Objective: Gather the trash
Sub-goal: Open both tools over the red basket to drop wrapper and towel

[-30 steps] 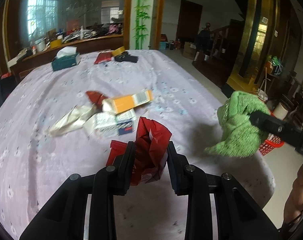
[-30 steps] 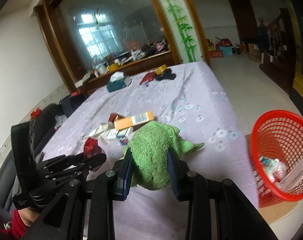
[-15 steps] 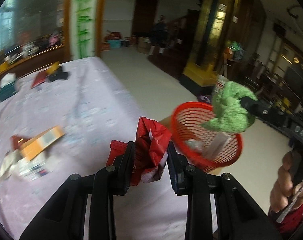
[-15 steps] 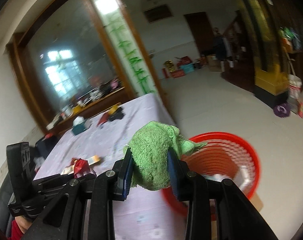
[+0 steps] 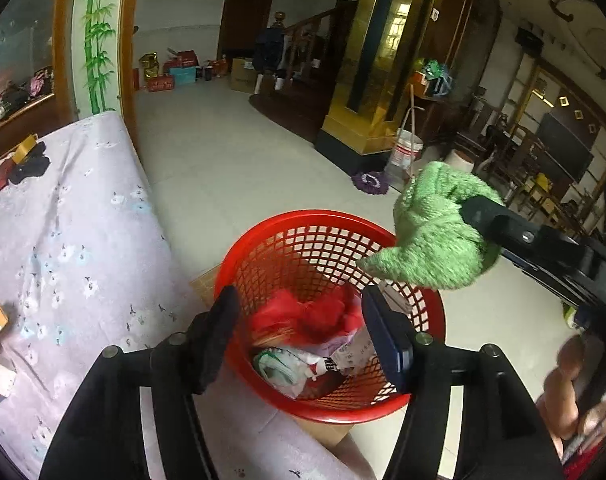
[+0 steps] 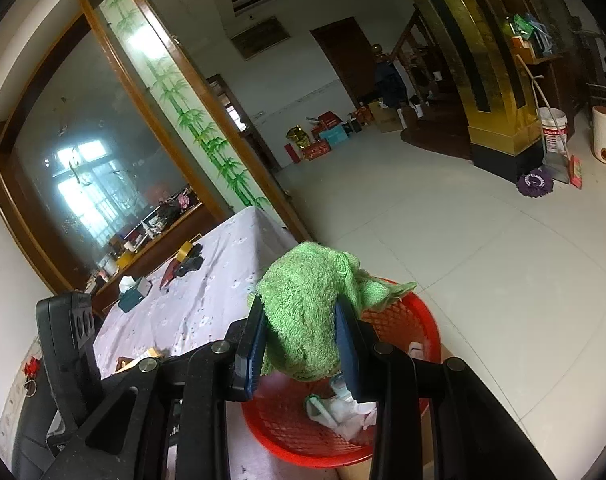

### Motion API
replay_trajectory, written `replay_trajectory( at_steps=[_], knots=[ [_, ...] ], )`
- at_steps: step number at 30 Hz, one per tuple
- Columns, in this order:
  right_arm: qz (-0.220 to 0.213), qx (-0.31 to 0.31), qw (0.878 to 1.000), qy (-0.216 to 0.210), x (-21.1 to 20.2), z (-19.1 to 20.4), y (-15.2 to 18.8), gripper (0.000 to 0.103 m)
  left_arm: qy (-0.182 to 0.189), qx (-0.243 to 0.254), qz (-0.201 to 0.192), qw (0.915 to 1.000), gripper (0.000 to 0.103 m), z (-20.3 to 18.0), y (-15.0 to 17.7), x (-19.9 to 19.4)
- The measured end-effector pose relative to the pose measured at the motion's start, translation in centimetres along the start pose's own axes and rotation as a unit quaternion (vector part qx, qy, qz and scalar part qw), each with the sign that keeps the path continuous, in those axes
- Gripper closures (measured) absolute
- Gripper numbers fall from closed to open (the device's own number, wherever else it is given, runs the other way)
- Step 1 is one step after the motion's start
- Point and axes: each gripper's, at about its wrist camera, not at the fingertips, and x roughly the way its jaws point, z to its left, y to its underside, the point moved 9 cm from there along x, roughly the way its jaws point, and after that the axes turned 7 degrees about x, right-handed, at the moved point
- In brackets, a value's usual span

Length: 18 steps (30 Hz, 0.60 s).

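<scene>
Tiled floor beside the lilac tablecloth [image 5: 75, 240] holds the red basket [image 5: 299, 232]. My left gripper [image 5: 297, 330] hangs released above red wrappers [image 5: 303, 314] inside; my right gripper [image 6: 299, 334] clenches the green cloth [image 6: 307, 300] over its rim. No writing is legible.

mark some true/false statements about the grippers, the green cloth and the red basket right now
1. The left gripper is open with nothing between its fingers. True.
2. The right gripper has already let go of the green cloth. False: the cloth is clamped between its fingers.
3. The red basket is empty. False: it holds a red wrapper and other pale trash.
4. The green cloth hangs over the basket's rim. True, in both views.
5. The basket stands on the table with the purple cloth. False: it sits lower, beside the table's edge, on what looks like cardboard on the floor.
</scene>
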Motion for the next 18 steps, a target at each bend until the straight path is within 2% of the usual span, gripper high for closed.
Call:
replay_trajectory(
  at_steps=[4,7,9,11,18],
  knots=[
    [0.011,0.002,1.000,0.005,1.2,-0.5,0.2,0.068,-0.015,-0.005,-0.005,0.9999,0.041,1.3,0.8,-1.4],
    [0.029,-0.005,1.000,0.008,2.5,-0.6,0.8,0.060,-0.033,-0.013,-0.008,0.9993,0.041,2.7,1.6,-2.8],
    [0.041,-0.020,0.998,0.032,3.3,-0.8,1.4,0.047,-0.042,-0.018,-0.008,0.9990,0.041,3.6,2.2,-3.6],
    [0.045,-0.028,0.998,0.039,3.5,-0.7,1.8,0.046,-0.050,-0.025,-0.009,0.9984,0.041,4.7,2.9,-4.7],
    [0.039,-0.062,0.997,0.008,2.2,2.9,2.8,0.046,-0.074,-0.052,-0.010,0.9959,0.041,8.1,5.9,-7.9]
  ],
)
